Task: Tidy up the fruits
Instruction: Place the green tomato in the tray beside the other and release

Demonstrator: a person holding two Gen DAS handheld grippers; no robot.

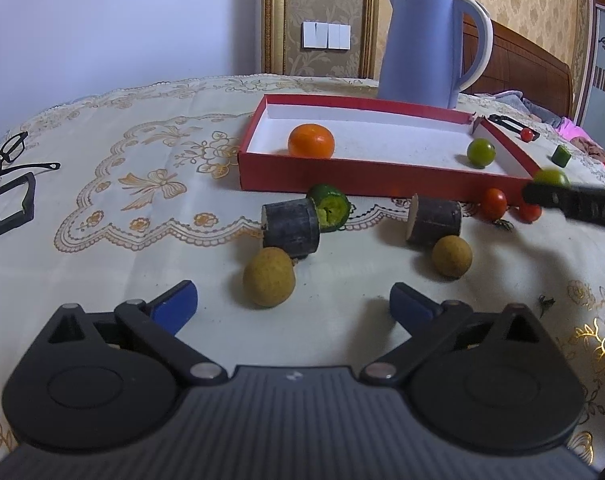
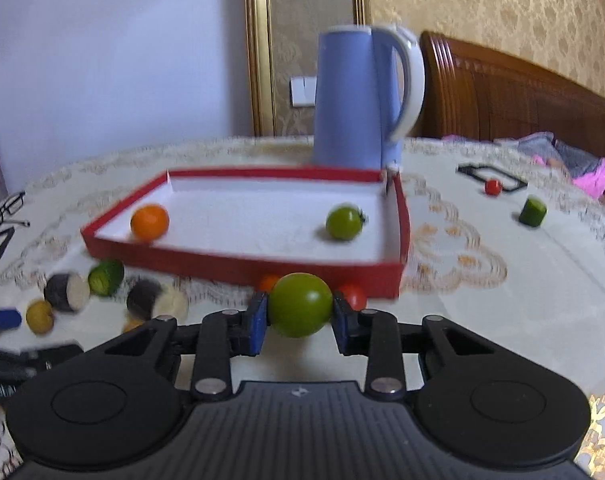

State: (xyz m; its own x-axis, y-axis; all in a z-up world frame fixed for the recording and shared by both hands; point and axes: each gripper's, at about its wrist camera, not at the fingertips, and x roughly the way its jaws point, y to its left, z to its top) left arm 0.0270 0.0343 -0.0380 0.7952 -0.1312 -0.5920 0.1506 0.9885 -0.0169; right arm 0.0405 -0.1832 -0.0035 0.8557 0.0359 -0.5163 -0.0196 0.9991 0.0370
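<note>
Fruit sorting is mid-carry. From the left wrist view, my left gripper (image 1: 292, 304) hovers low over the desk (image 1: 102, 248), spread wide and empty, a longan (image 1: 269, 277) just ahead. From the right wrist view, my right gripper (image 2: 299, 320) clamps a green tomato (image 2: 300, 305) just short of the red tray (image 2: 238, 266); next I judge it needs lifting over the rim.

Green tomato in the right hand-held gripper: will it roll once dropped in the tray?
Probably: the green tomato looks round and smooth. The red tray has raised walls that should stop it. Its glossy skin may slip between the pads.
</note>
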